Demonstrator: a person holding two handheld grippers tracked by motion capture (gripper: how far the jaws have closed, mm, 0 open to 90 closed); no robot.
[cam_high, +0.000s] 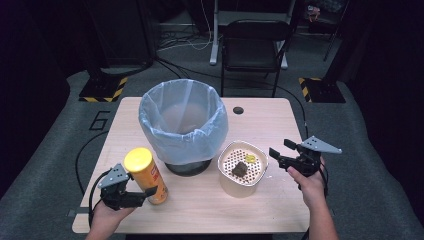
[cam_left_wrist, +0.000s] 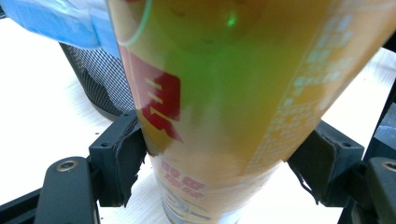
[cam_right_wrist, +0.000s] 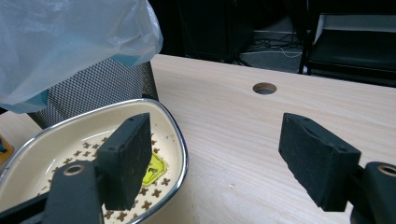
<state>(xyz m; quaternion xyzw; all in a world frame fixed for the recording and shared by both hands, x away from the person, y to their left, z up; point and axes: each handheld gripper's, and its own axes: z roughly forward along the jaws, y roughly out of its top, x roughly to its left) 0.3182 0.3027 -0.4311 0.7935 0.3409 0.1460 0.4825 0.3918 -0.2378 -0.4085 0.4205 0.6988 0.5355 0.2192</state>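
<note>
A tall chip can (cam_high: 145, 175) with a yellow lid stands near the table's front left. My left gripper (cam_high: 142, 186) is shut on its lower body. In the left gripper view both pads press the sides of the can (cam_left_wrist: 224, 93), which stands between the jaws of that gripper (cam_left_wrist: 224, 158). A cream perforated bowl (cam_high: 227, 185) sits right of centre and holds a dark brown lump (cam_high: 239, 168) and a small yellow piece (cam_high: 250, 158). My right gripper (cam_high: 280, 147) hovers open just right of the bowl. In its own view that gripper (cam_right_wrist: 224, 154) has one jaw over the bowl's rim (cam_right_wrist: 180, 149) and the other over bare table.
A mesh waste bin (cam_high: 182, 120) lined with a pale blue bag stands mid-table, behind the can and the bowl. A cable hole (cam_high: 238, 110) lies in the tabletop beyond it. A black chair (cam_high: 252, 45) stands past the far edge.
</note>
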